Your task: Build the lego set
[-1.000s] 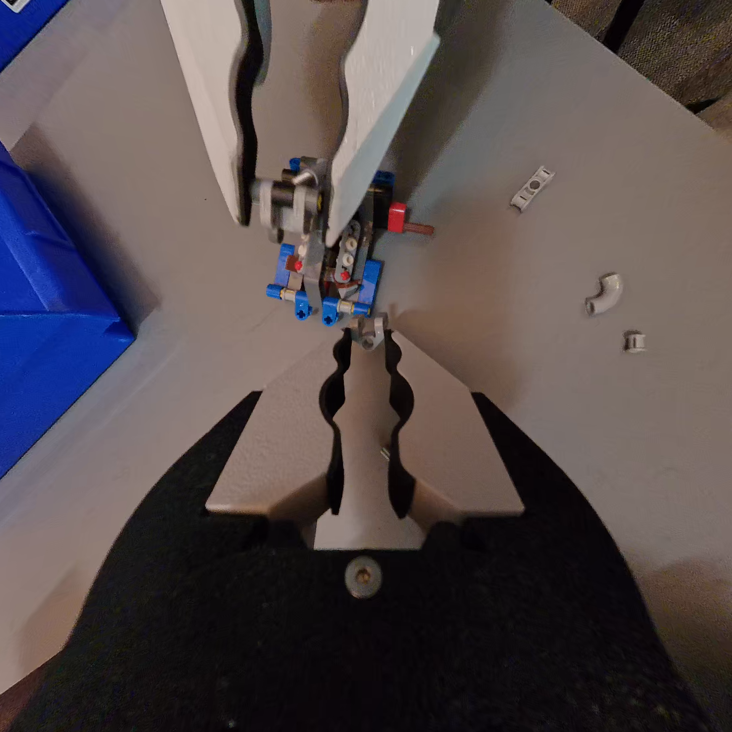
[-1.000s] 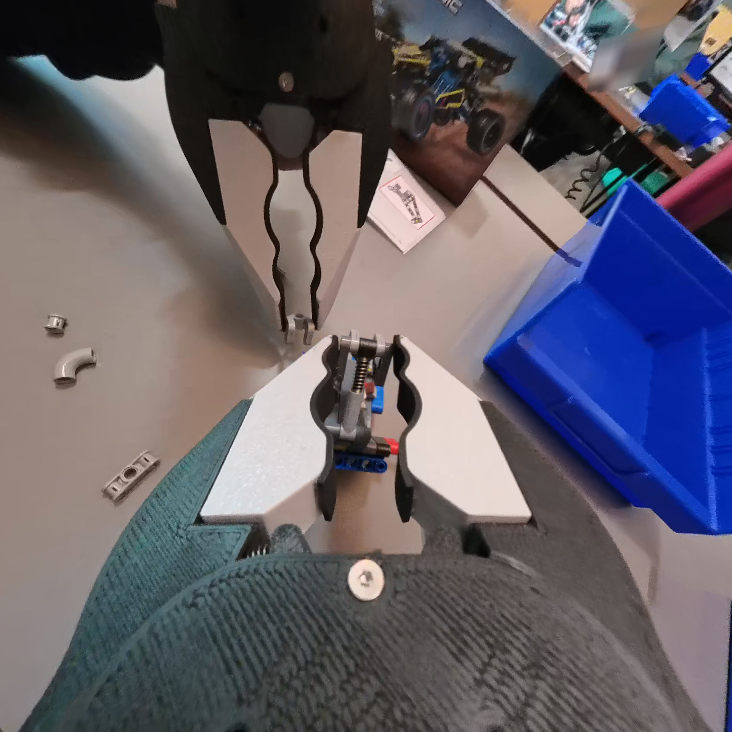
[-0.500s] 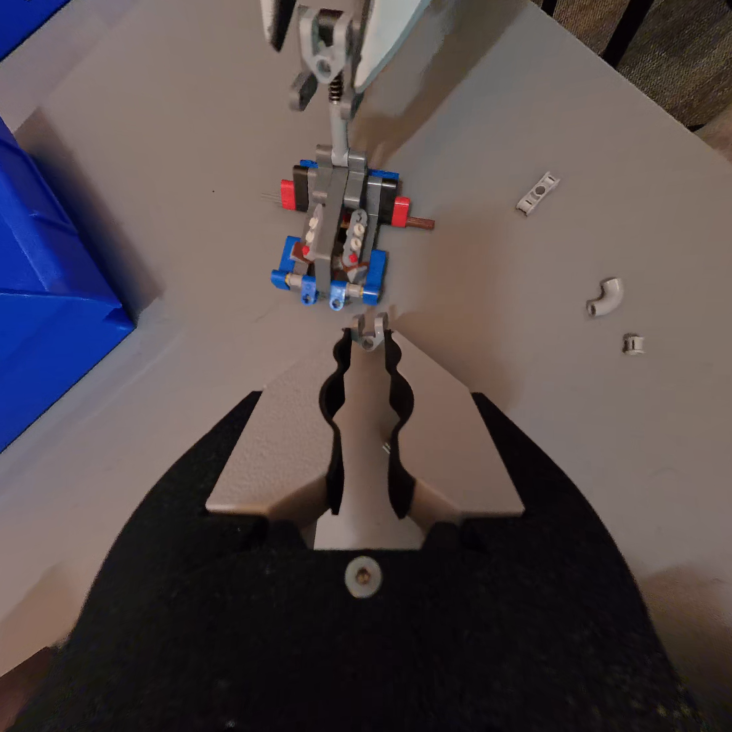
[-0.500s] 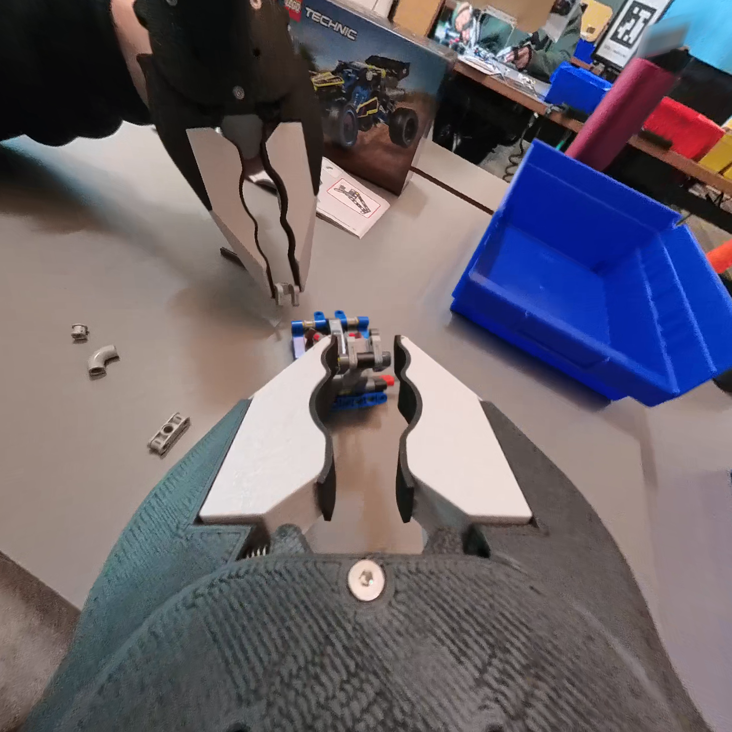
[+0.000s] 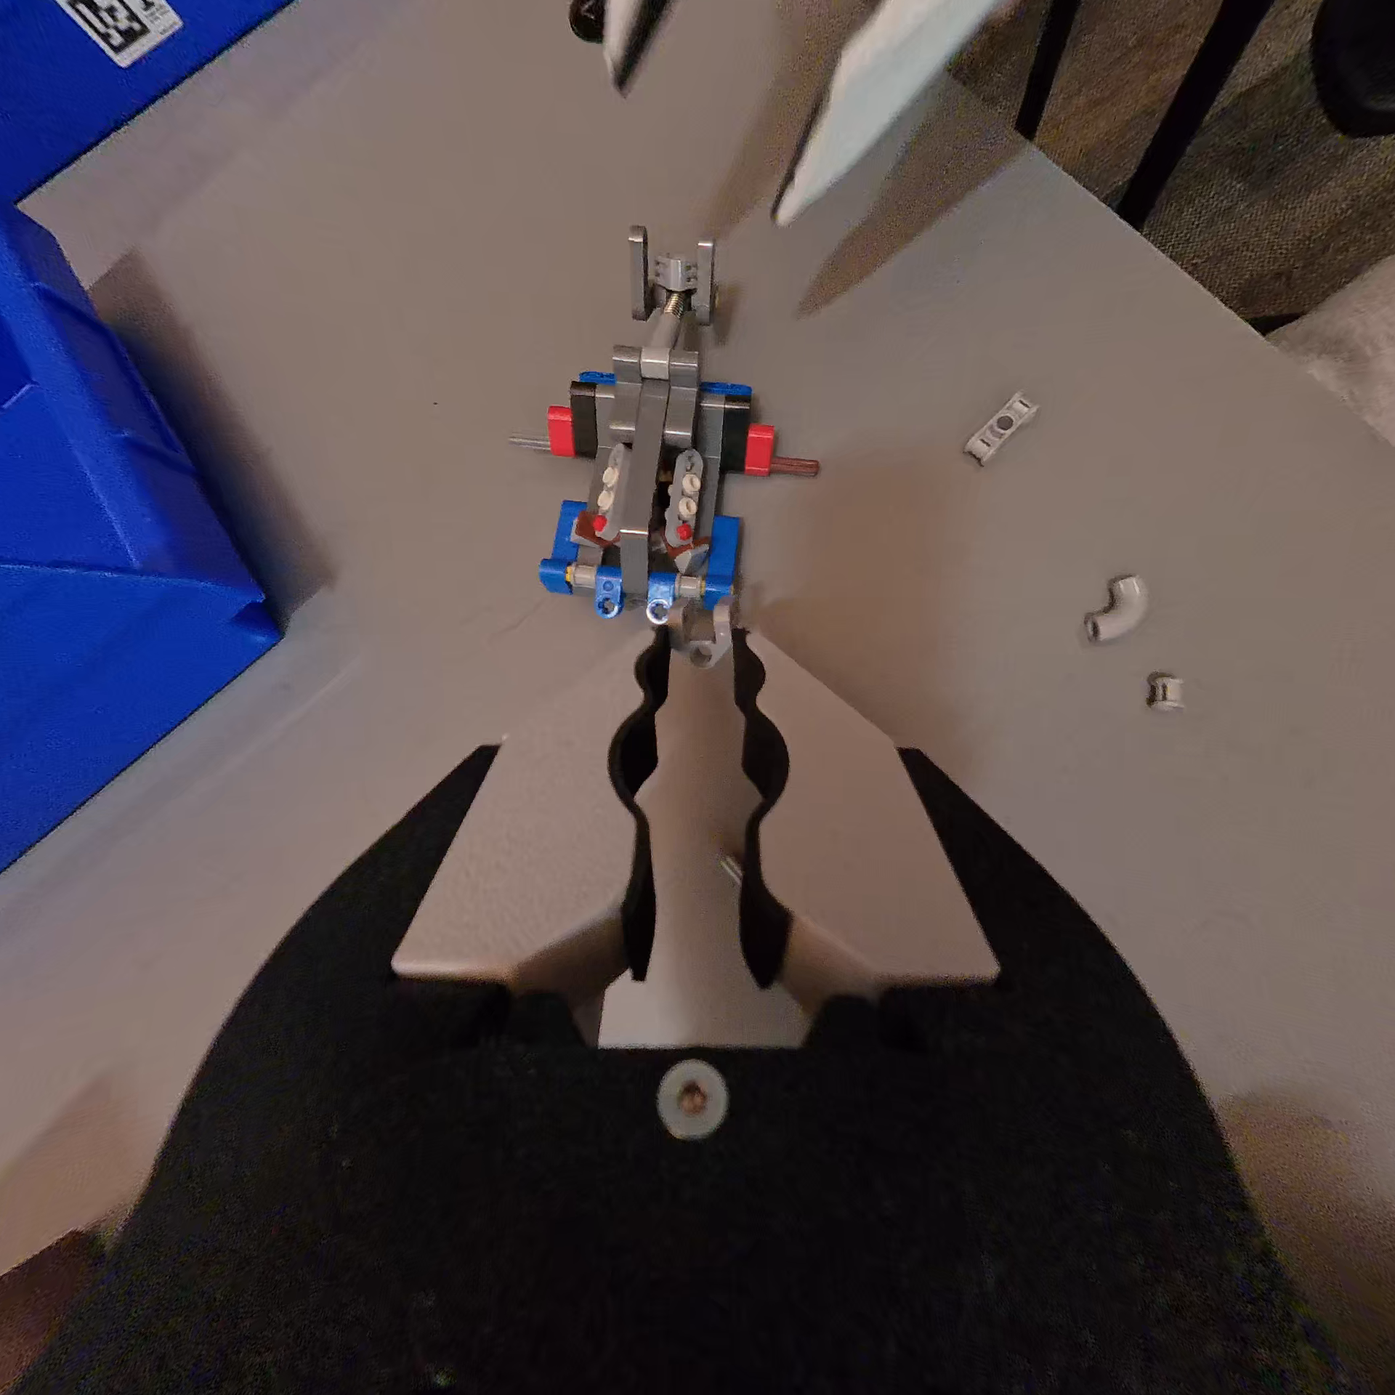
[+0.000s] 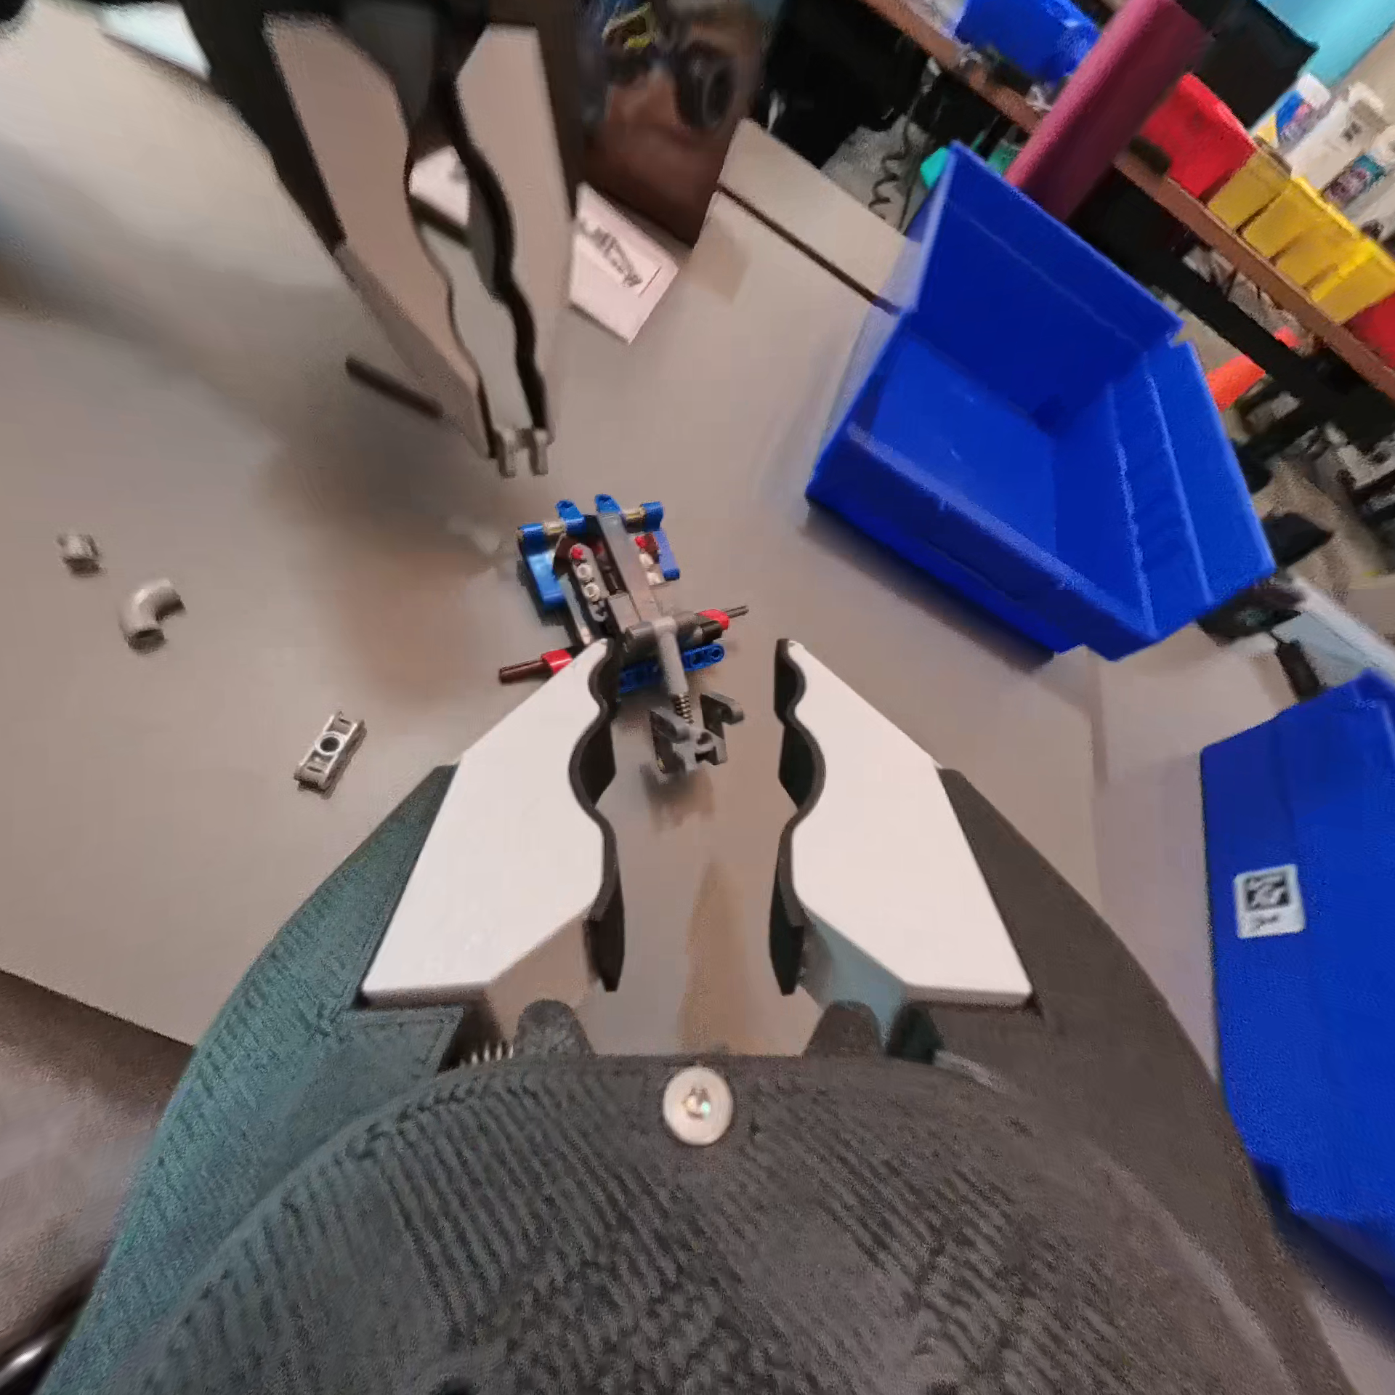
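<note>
A small blue, grey and red brick assembly (image 5: pixel 649 468) lies on the grey table (image 5: pixel 377 264); it also shows in the right wrist view (image 6: pixel 619 581). Its grey spring strut (image 6: pixel 691 736) points toward my right gripper (image 6: pixel 693 651). That gripper is open. The strut's end lies between its pads, and neither pad touches it. My left gripper (image 5: pixel 702 642) is shut on a small grey connector piece (image 5: pixel 708 630), right at the assembly's blue near end. The right wrist view shows that piece (image 6: pixel 521 449) pinched at the left fingertips.
A blue bin (image 5: pixel 90 528) stands left of the assembly; it also shows in the right wrist view (image 6: pixel 1042 468), with a second bin (image 6: pixel 1313 943) nearer. Three loose grey pieces (image 5: pixel 1000 426), (image 5: pixel 1117 608), (image 5: pixel 1165 691) lie at the right. A booklet (image 6: pixel 615 272) lies beyond. Across from one pair of fingers to the other is roughly 11 cm.
My right gripper held the assembly by its grey strut, then opened, let it go and drew back. The assembly now lies flat. My left gripper stays shut on the connector.
</note>
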`<action>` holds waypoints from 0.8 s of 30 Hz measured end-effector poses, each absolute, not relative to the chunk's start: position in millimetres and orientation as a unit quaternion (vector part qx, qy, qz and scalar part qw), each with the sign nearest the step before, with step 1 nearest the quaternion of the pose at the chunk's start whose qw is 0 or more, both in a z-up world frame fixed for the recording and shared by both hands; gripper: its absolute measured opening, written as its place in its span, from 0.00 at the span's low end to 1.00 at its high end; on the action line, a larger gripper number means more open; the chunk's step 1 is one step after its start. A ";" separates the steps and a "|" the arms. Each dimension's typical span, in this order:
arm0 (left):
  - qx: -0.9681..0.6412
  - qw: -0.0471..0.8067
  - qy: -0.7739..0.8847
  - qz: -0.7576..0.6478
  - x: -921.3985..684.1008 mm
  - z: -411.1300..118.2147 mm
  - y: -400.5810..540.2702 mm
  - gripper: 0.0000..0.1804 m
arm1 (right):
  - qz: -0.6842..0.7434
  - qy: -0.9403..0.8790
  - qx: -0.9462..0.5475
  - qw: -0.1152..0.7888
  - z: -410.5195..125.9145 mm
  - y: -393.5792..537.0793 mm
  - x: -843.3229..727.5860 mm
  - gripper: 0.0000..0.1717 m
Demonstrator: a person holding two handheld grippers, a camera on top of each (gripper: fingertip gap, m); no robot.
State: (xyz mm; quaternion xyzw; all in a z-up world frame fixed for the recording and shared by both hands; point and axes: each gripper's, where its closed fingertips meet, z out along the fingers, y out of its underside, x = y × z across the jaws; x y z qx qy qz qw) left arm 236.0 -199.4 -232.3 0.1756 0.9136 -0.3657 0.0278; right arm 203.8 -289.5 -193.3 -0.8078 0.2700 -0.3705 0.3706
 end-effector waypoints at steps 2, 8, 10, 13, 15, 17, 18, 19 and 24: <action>0.172 0.030 0.912 -0.371 235.9 -227.8 -198.2 0.07 | -0.378 0.223 -0.832 0.339 -204.1 -276.0 209.7 0.20; 0.122 0.038 0.888 -0.443 227.6 -199.1 -190.8 0.07 | -0.306 0.159 -0.879 0.329 -217.8 -241.6 236.6 0.20; 0.110 0.040 0.876 -0.468 219.8 -191.5 -184.4 0.07 | -0.282 0.149 -0.891 0.323 -224.9 -236.7 244.4 0.14; 0.097 0.066 0.866 -0.486 214.7 -187.0 -166.9 0.07 | -0.239 0.124 -0.911 0.313 -240.1 -228.4 245.0 0.06; 0.074 0.073 0.855 -0.509 212.7 -184.8 -156.2 0.07 | -0.232 0.095 -0.910 0.329 -239.5 -218.0 243.6 0.03; 0.047 0.065 0.838 -0.539 209.2 -183.4 -149.5 0.07 | -0.217 0.054 -0.909 0.352 -239.0 -203.9 237.2 0.03; 0.040 0.065 0.830 -0.553 207.0 -184.1 -147.3 0.07 | -0.218 0.045 -0.908 0.354 -239.0 -200.5 237.4 0.03; 0.033 0.071 0.823 -0.563 206.4 -185.8 -145.6 0.07 | -0.219 0.041 -0.910 0.350 -240.0 -199.6 238.1 0.04; 0.037 0.123 0.823 -0.553 201.4 -203.6 -146.8 0.07 | -0.263 0.039 -0.896 0.357 -209.8 -200.7 230.5 0.19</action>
